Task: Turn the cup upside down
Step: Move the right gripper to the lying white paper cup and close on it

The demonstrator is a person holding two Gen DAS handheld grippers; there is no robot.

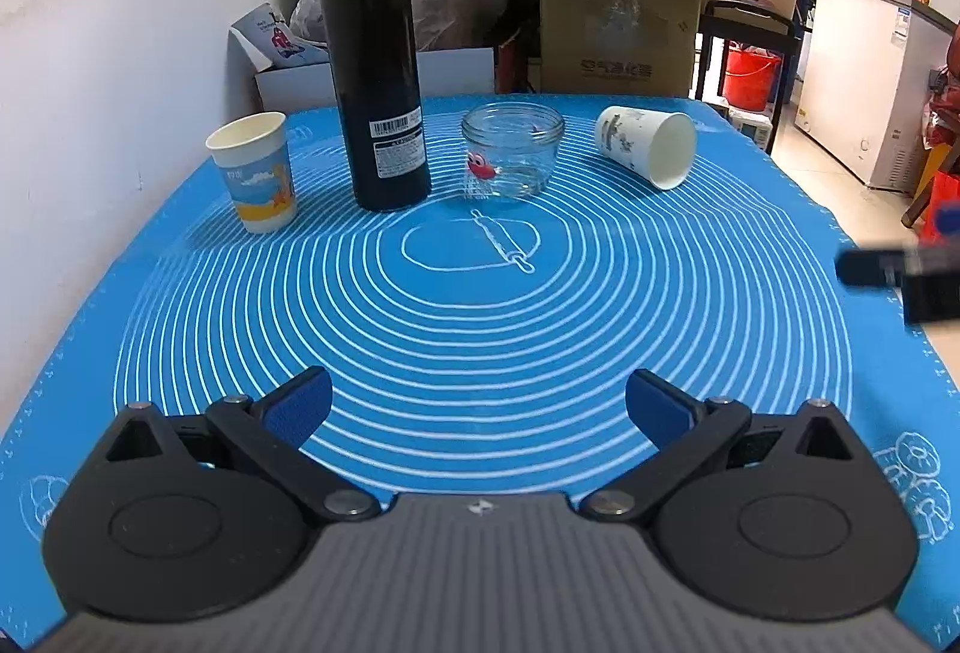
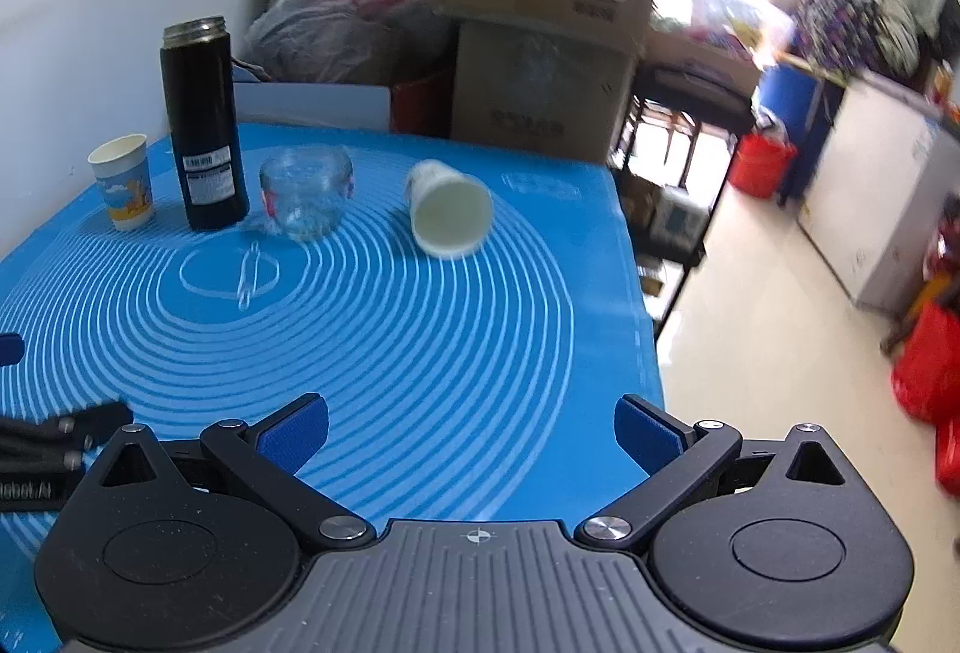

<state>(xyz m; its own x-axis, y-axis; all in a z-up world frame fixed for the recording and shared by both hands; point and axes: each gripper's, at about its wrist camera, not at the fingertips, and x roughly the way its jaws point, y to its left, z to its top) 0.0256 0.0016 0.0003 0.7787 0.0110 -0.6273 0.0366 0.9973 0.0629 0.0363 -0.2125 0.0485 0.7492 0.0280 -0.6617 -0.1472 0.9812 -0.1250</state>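
Landmark: jar (image 1: 513,152), centre-back of the desk (image 1: 750,353). Left to right along the back row: upright paper cup (image 1: 252,171), far left of jar; black flask (image 1: 378,89), just left of jar, standing, no lid; jar itself; then the tipped cup (image 1: 648,144), right of jar, apart from it.

Tipped cup lies on its side. Long axis runs roughly level; base toward jar and back, open mouth toward the near right.

Left gripper (image 1: 478,407): pads apart, empty, well short of jar.

Right gripper (image 2: 471,428): pads apart, empty. In its view the cup mouth (image 2: 450,218) almost faces it, slightly left of centre. Right looks nearer, better lined up.
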